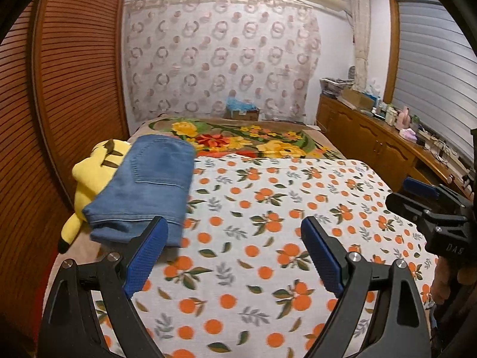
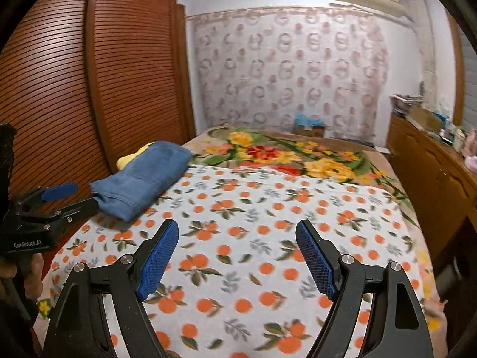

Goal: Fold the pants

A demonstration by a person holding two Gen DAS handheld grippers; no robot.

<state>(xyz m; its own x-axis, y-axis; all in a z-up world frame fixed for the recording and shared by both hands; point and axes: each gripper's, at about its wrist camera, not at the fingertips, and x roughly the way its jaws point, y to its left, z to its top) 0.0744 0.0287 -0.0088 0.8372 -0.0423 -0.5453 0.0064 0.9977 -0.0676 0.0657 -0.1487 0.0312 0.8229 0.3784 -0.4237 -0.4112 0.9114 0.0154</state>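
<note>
Left gripper [image 1: 234, 256] and right gripper [image 2: 237, 258] hover over an orange-print sheet [image 2: 253, 223] on the bed, both with jaws apart and empty. Folded blue jeans [image 1: 149, 185] lie at the sheet's left edge, partly on a yellow plush toy [image 1: 89, 176].

Both held side by side, tilted down: left gripper [image 1: 235, 249] wide open, right gripper [image 2: 237, 252] too, nothing between.
</note>
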